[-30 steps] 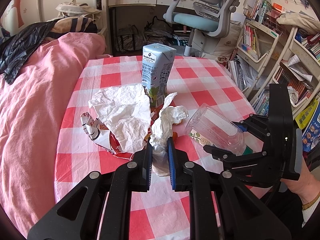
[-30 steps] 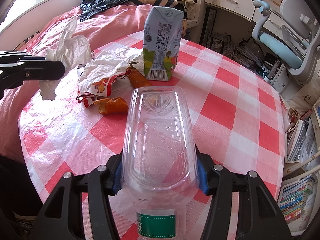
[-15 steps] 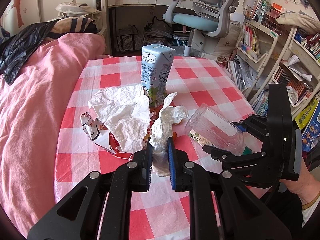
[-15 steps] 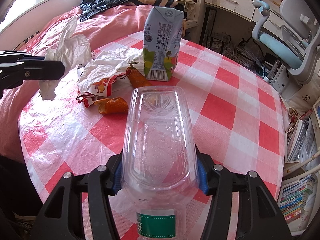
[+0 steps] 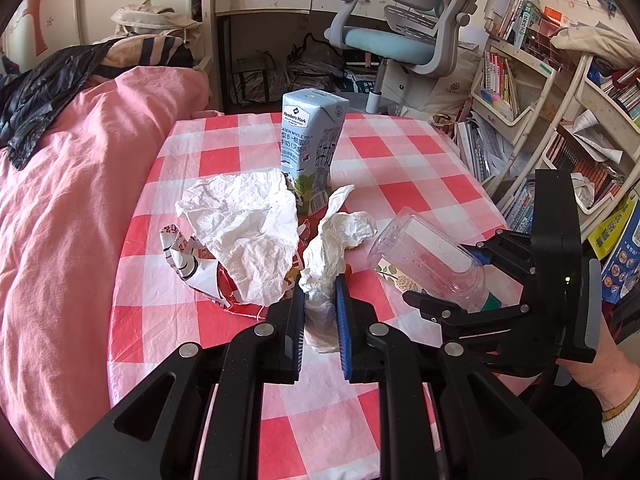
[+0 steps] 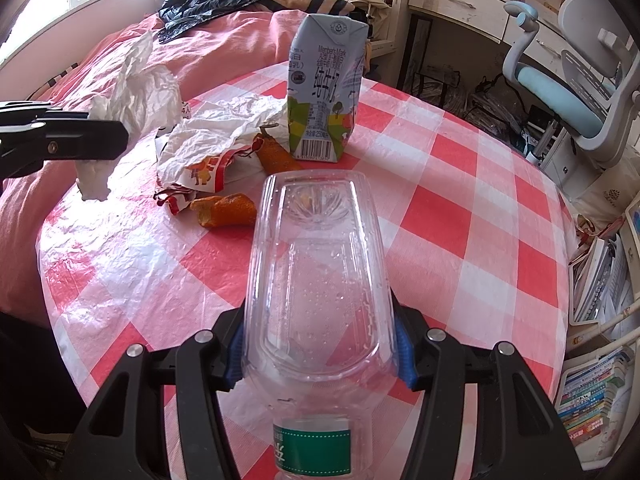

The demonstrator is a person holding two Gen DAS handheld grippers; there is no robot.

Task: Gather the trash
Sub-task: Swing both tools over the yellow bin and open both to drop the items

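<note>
You are looking at a glossy red-and-white checked plastic tablecloth (image 6: 460, 208) that is catching glare. Above it, your left gripper (image 5: 320, 312) is pinching a soft, crumpled white paper tissue (image 5: 336, 240) between ribbed blue pads, and your right gripper (image 6: 318, 356) is clamping a clear, smooth, droplet-speckled plastic bottle (image 6: 316, 280). On the cloth, a matt, creased white paper wrapper (image 5: 244, 236) is lying beside a smooth pale-blue printed cardboard milk carton (image 5: 310, 156). Both grippers' arms are showing matt black plastic with shiny metal screws.

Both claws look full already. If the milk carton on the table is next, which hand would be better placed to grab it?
Neither yet. The left claw is shut on a crumpled tissue, the right claw on a clear bottle. Once emptied, probably the left: the milk carton stands just beyond it.
</note>
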